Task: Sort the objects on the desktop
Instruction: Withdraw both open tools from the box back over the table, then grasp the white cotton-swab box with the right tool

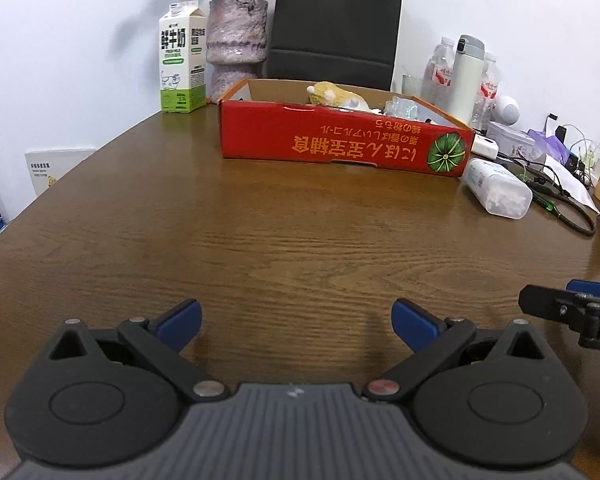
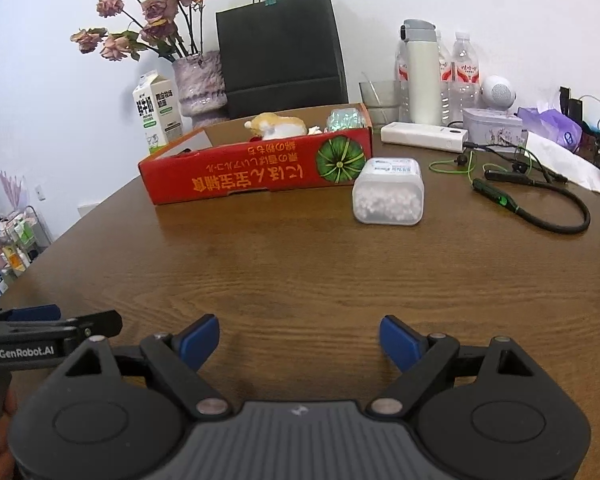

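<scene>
1. The left wrist view is taken from low over the wooden table (image 1: 292, 240), looking forward along the left gripper (image 1: 296, 324) toward the red box (image 1: 340, 144) and the white wall.
2. The right wrist view is set equally low, just beside it, facing the same way; the plastic container (image 2: 388, 192) is seen nearer here.
3. The table, the box, the milk carton (image 1: 182, 60), the black bag (image 2: 280, 52) and the bottles are shared by both views.
4. Each gripper's tip is caught at the other view's edge.

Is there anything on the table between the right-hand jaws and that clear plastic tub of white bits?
Nothing: in the right wrist view only bare brown wooden table lies between the open right gripper and the clear plastic tub of white bits.
</scene>
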`<state>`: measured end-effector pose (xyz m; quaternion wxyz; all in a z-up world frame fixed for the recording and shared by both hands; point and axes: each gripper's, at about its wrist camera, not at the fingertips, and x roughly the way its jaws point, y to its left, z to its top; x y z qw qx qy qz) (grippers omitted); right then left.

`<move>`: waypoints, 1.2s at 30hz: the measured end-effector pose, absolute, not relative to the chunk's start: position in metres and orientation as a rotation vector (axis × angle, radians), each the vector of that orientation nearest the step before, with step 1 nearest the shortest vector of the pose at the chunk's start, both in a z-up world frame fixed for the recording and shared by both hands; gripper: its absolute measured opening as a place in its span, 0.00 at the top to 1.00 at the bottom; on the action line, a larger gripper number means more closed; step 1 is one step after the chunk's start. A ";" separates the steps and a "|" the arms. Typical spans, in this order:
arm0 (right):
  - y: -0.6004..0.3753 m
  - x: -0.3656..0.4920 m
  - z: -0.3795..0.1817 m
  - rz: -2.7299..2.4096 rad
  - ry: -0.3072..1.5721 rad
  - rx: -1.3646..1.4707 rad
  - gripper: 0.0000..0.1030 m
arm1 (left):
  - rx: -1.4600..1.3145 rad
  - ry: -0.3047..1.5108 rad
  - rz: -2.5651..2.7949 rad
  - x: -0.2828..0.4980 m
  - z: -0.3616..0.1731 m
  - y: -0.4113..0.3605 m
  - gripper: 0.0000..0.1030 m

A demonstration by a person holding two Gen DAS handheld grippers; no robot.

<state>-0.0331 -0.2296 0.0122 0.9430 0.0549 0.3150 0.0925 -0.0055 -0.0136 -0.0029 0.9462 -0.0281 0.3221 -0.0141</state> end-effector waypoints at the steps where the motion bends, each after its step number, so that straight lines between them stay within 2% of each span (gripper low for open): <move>1: -0.231 -0.030 0.013 0.181 0.639 0.104 0.16 | -0.057 0.658 -0.032 -0.002 -0.003 -0.014 0.00; 11: -0.261 0.031 0.023 0.049 0.657 0.050 0.15 | -0.075 0.678 -0.064 0.037 0.000 -0.011 0.00; 21: -0.263 0.135 0.017 0.022 0.687 0.063 0.15 | -0.114 0.704 -0.083 0.114 0.001 -0.011 0.00; 23: -0.259 0.155 0.013 0.014 0.703 0.055 0.19 | -0.075 0.692 -0.069 0.133 0.001 -0.018 0.02; 24: -0.257 0.162 0.010 0.010 0.710 0.049 0.29 | -0.046 0.690 -0.057 0.141 -0.001 -0.022 0.03; 25: -0.255 0.168 0.008 0.008 0.720 0.041 0.36 | -0.017 0.695 -0.050 0.150 -0.003 -0.026 0.13; 26: -0.252 0.174 0.008 0.030 0.728 0.047 0.37 | -0.013 0.704 -0.045 0.156 -0.005 -0.027 0.41; 27: -0.247 0.176 0.008 0.059 0.734 0.057 0.37 | -0.019 0.693 -0.030 0.160 -0.005 -0.028 0.54; 28: -0.242 0.176 0.009 0.086 0.736 0.060 0.37 | -0.017 0.686 -0.024 0.165 -0.004 -0.030 0.75; 29: -0.233 0.174 0.010 0.125 0.732 0.055 0.37 | -0.016 0.702 -0.034 0.171 -0.004 -0.031 0.83; 30: -0.223 0.171 0.012 0.156 0.724 0.044 0.37 | -0.023 0.705 -0.038 0.175 -0.003 -0.032 0.83; 32: -0.208 0.162 0.017 0.199 0.700 0.025 0.37 | -0.037 0.715 -0.038 0.177 -0.001 -0.033 0.92; 36: -0.191 0.139 0.031 0.240 0.662 0.023 0.37 | -0.027 0.695 -0.041 0.161 0.005 -0.037 0.96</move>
